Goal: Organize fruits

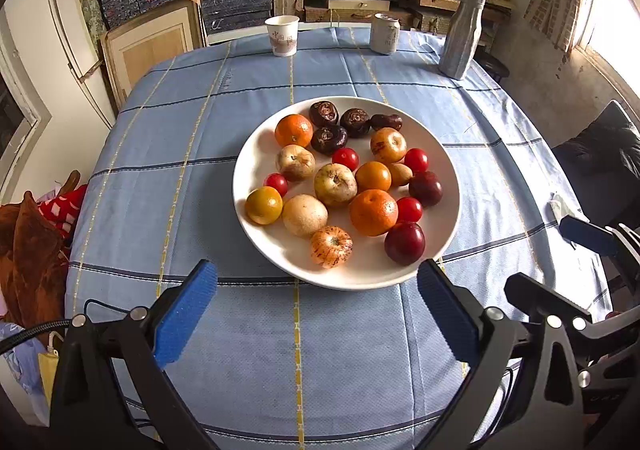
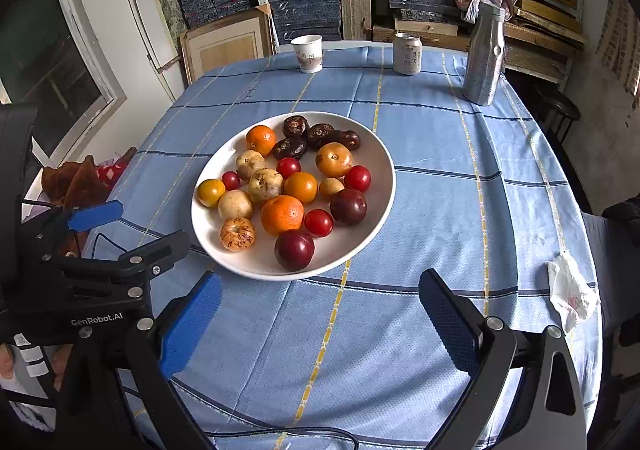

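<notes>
Left gripper (image 1: 316, 308): jaws spread wide, holding nothing, hovering over my blue checked tablecloth (image 1: 320, 370). Right gripper (image 2: 320, 316): likewise wide apart and empty, just to the right of the left one. White plate (image 1: 260, 250): directly ahead of both grippers, just beyond the fingertips, carrying mandarins (image 1: 373, 212), cherry tomatoes (image 1: 409, 209), dark plums (image 1: 404, 243), pale apples (image 1: 335, 185) and brown water chestnuts (image 1: 329, 139). Paper cup (image 1: 282, 35), can (image 1: 385, 33), silver bottle (image 1: 461, 38): far edge, well beyond the plate. I note crumpled tissue (image 2: 570, 296) right of the right gripper.

White plate (image 1: 256, 154), orange tangerines (image 1: 373, 212), red cherry tomatoes (image 1: 409, 209), dark purple plums (image 1: 404, 243), pale blue tablecloth (image 1: 168, 186) checked with navy and yellow lines, blue gripper pads (image 1: 185, 314)
</notes>
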Tool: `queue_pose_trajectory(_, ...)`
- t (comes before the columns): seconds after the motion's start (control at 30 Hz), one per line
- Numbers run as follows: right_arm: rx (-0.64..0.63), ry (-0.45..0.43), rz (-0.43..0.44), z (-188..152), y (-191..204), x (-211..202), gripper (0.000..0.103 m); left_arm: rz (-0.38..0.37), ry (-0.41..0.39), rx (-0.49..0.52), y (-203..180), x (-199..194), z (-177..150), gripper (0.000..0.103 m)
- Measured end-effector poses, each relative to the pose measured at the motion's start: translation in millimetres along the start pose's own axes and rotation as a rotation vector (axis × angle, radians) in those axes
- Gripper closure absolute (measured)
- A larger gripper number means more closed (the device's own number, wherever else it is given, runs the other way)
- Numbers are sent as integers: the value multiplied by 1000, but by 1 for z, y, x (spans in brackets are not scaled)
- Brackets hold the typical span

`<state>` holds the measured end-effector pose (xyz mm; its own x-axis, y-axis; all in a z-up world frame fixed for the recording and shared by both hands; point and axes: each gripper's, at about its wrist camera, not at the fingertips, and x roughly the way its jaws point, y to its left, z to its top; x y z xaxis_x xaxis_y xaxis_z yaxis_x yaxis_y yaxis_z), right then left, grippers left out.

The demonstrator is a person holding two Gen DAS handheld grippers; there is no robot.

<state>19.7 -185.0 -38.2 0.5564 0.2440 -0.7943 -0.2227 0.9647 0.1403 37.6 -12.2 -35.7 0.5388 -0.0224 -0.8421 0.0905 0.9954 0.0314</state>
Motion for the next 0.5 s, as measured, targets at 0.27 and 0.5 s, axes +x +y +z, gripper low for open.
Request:
queue_pose_trajectory(0.27,8,-2,5,1,-1,0,4,1,-17,23,-5,-1,1,5)
queue_pose_trajectory(0.5,7,-2,4,1,-1,0,4,0,-11,22,-5,0,2,5)
